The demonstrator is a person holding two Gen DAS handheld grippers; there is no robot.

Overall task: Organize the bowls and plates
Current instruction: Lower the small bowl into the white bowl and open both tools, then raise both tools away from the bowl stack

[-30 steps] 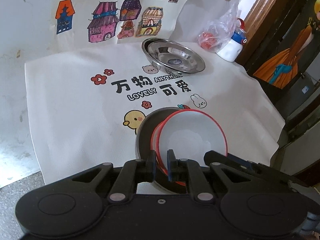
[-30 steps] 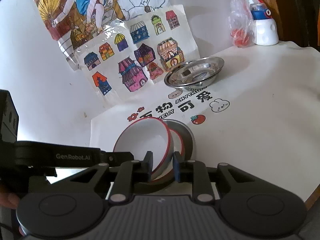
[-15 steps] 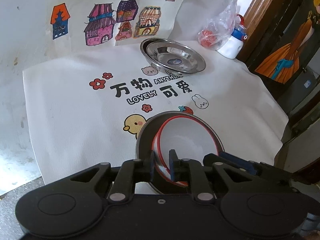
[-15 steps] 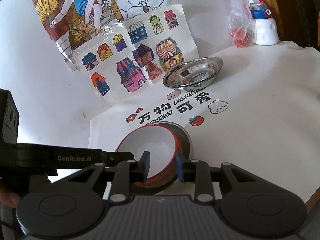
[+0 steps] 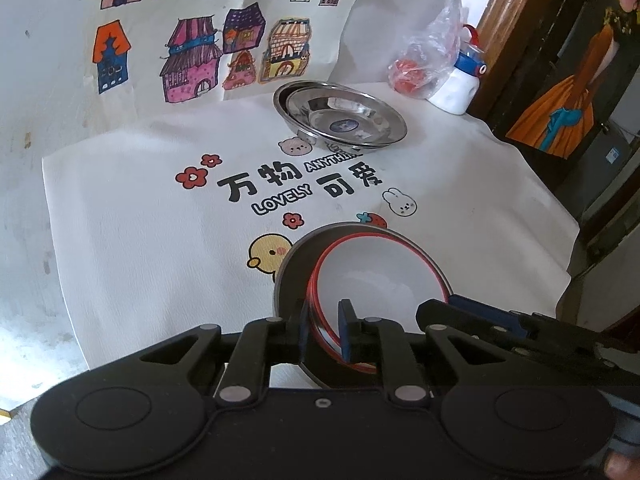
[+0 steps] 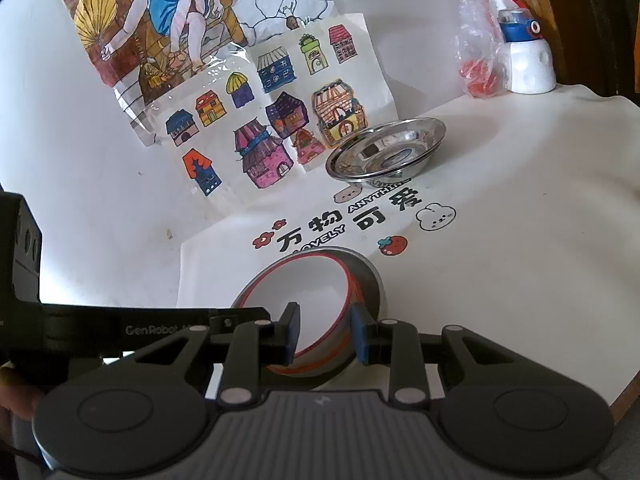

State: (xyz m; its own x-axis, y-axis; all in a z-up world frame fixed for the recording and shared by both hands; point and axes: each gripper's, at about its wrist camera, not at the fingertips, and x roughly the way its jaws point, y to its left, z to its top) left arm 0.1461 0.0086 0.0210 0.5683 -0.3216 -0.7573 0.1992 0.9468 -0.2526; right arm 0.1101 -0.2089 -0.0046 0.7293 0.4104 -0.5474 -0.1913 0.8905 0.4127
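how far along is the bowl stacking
Mostly done: the red-rimmed white bowls already sit nested inside the grey bowl on the mat. In hand: the left tool straddles the stack's rim with its fingers apart, and the right tool is open around the far side. Left: letting go, and perhaps joining the steel plates behind.

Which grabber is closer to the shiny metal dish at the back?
I can't tell; neither looks clearly nearer. The left gripper and right gripper are both down at the red-rimmed white bowls, straddling their rims, far from the shiny metal dish.
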